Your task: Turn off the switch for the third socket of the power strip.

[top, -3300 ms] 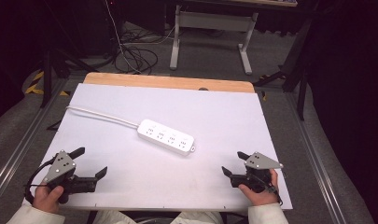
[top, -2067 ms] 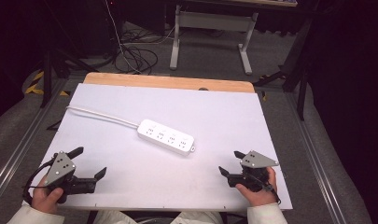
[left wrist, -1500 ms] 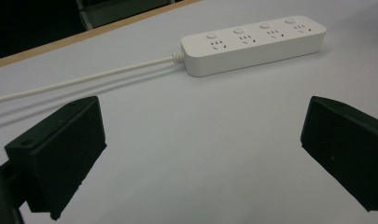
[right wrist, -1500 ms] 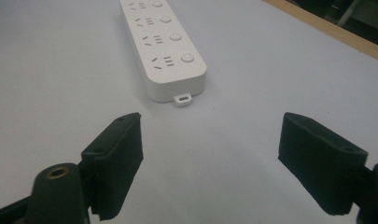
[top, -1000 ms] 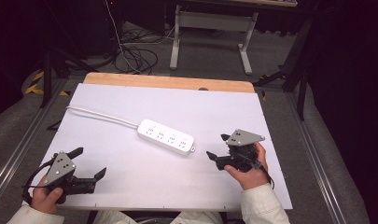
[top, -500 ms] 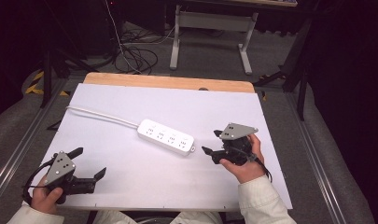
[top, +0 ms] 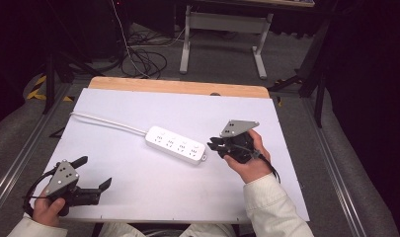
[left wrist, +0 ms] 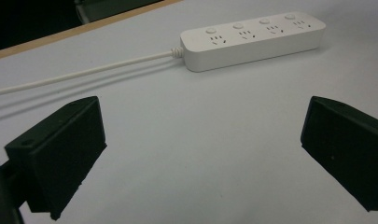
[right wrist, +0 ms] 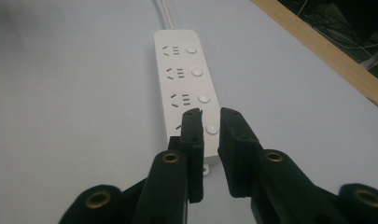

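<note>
A white power strip [top: 177, 144] with several sockets and round buttons lies near the middle of the white table top [top: 153, 197]. Its white cable [top: 103, 121] runs off to the far left. My right gripper [top: 212, 144] hovers at the strip's right end. In the right gripper view its jaws stand almost together, holding nothing, just above the nearest button of the power strip [right wrist: 186, 84], and the right gripper [right wrist: 210, 116] points along the strip. My left gripper [top: 95, 172] rests open at the near left corner. The left gripper [left wrist: 200, 140] faces the power strip [left wrist: 254, 39] and its cable [left wrist: 84, 72] from a distance.
A wooden strip [top: 178, 87] runs along the table's far edge. Beyond it on the floor lie tangled black cables [top: 143, 57], beside a grey metal stand [top: 222, 29]. Metal rails [top: 20, 158] run along both sides of the table.
My right gripper has moved from the near right corner forward and left to the strip's right end, and its jaws have closed up. The left gripper has stayed put.
</note>
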A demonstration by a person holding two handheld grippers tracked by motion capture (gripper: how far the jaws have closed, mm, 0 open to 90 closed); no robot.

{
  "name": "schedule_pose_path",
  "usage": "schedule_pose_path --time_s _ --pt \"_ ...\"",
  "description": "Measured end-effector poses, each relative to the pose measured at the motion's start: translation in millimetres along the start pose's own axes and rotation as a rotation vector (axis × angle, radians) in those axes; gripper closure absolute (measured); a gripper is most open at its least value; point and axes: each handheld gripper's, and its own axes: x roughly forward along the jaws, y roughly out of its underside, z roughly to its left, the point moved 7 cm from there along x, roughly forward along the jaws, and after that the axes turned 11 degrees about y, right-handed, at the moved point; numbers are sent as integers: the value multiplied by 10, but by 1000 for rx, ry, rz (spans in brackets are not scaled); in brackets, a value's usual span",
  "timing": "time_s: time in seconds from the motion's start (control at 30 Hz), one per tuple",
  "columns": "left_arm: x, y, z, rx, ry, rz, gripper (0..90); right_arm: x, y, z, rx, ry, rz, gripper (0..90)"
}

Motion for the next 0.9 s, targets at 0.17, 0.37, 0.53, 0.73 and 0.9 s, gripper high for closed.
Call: schedule_pose_path --time_s 0.17,0.37,0.53,0.73,0.9 --pt "0 1 1 0 0 1 3 71 -76 5 -7 -21 12 874" --pt "-1 1 0 1 0 1 3 150 -145 25 9 -35 12 900" --pt "0 1 1 2 0 1 3 246 -168 3 19 -31 19 900" --pt "-1 3 2 4 1 4 3 367 -217 -4 35 -32 17 900" --pt "-2 5 4 5 2 6 3 474 -244 10 52 -41 25 900"
